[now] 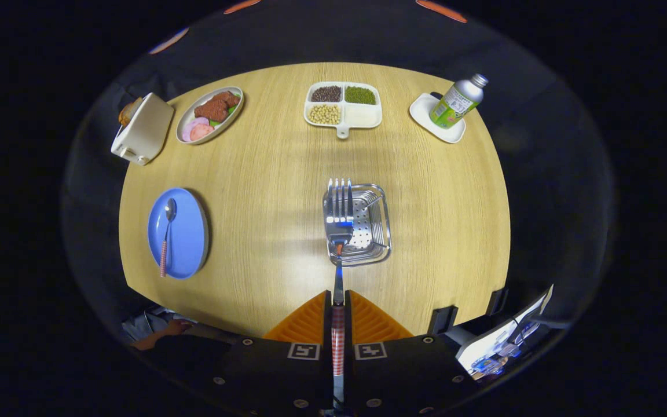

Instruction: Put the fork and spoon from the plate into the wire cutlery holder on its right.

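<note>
My gripper (338, 301) is shut on the checked handle of the fork (339, 214), held high above the table. The fork points away from me, its tines over the left part of the metal wire cutlery holder (375, 226) straight ahead of the fingers. Off to the left lies the blue plate (186, 237), and on it rests the spoon (167, 234) with a checked handle, bowl end pointing away.
The round wooden table (275, 191) carries a white toaster (142, 128), a plate of food (211, 114), a divided dish of beans (343, 105) and a green bottle (456, 101) on a white coaster along its far side. A person's hand (162, 333) shows near the table's front left edge.
</note>
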`<state>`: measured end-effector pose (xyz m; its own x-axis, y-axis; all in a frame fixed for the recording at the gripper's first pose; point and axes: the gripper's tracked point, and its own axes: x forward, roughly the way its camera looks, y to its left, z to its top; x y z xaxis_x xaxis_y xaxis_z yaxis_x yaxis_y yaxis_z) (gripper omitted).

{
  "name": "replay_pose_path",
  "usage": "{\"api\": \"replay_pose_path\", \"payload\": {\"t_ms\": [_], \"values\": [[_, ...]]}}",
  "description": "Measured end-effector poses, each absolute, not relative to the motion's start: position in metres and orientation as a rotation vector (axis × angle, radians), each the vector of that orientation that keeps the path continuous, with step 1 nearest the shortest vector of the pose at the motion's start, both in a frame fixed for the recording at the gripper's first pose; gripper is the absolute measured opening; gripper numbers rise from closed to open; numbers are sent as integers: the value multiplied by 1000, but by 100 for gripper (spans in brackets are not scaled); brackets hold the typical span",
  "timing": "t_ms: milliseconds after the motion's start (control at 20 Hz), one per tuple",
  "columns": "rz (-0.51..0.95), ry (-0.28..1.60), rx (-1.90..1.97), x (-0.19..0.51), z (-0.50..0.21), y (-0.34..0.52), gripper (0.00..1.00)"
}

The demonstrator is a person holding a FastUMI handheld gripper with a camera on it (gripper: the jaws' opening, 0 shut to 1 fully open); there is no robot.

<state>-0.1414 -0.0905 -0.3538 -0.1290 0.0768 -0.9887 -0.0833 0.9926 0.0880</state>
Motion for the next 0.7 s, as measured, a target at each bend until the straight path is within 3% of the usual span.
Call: {"api": "replay_pose_path", "payload": {"t_ms": [700], "values": [[416, 2128, -131, -134, -381, -119, 7]]}}
